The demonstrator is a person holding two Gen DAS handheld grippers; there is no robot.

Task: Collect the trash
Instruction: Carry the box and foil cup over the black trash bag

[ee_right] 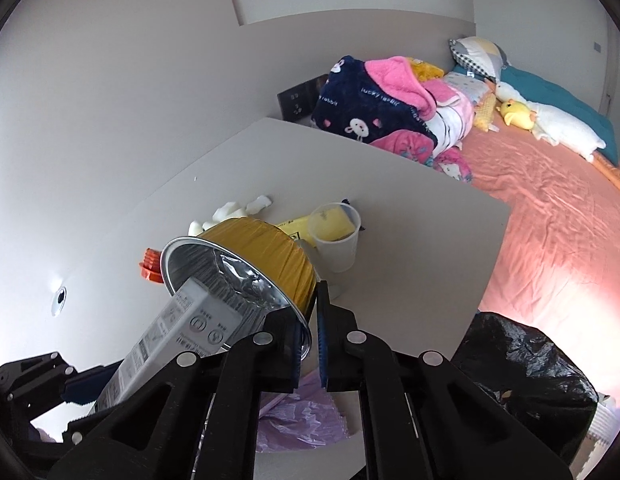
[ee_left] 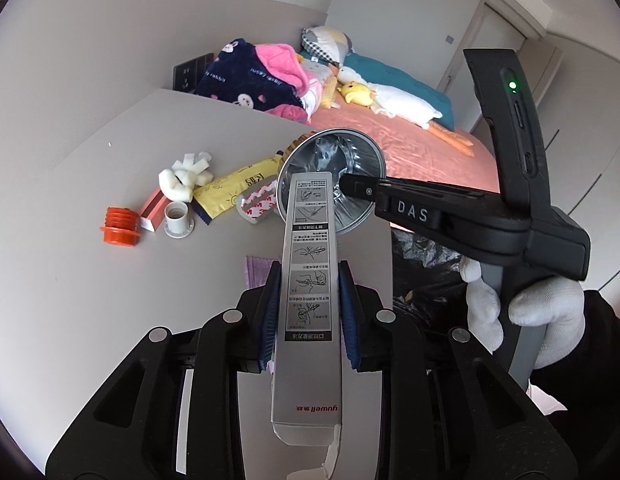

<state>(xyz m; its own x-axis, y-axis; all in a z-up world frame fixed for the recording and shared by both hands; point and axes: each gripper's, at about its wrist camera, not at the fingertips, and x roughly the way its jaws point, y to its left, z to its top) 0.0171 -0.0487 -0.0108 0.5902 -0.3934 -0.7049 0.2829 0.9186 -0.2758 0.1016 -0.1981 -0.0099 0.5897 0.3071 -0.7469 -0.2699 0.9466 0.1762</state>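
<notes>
Box (ee_left: 308,276), silver: pinched by left gripper (ee_left: 309,316), long axis toward 12 o'clock, tip inside foil cup (ee_right: 246,272) clamped by right gripper (ee_right: 309,344).

Long silver carton (ee_left: 308,280): printed with diagrams, held lifted, far end resting inside the foil cup (ee_left: 342,184). Foil cup: gold outside, tipped on its side. Remaining litter: orange cap (ee_left: 120,227) at 9 o'clock, yellow packet (ee_left: 234,190) beside it.

A: How many of each lay on the tabletop (ee_left: 90,300)?
B: One orange cap (ee_left: 120,227), one white cap (ee_left: 178,220), one yellow packet (ee_left: 234,186).
A: And held?
B: One grey box (ee_left: 308,280), one foil cup (ee_right: 246,264).
</notes>
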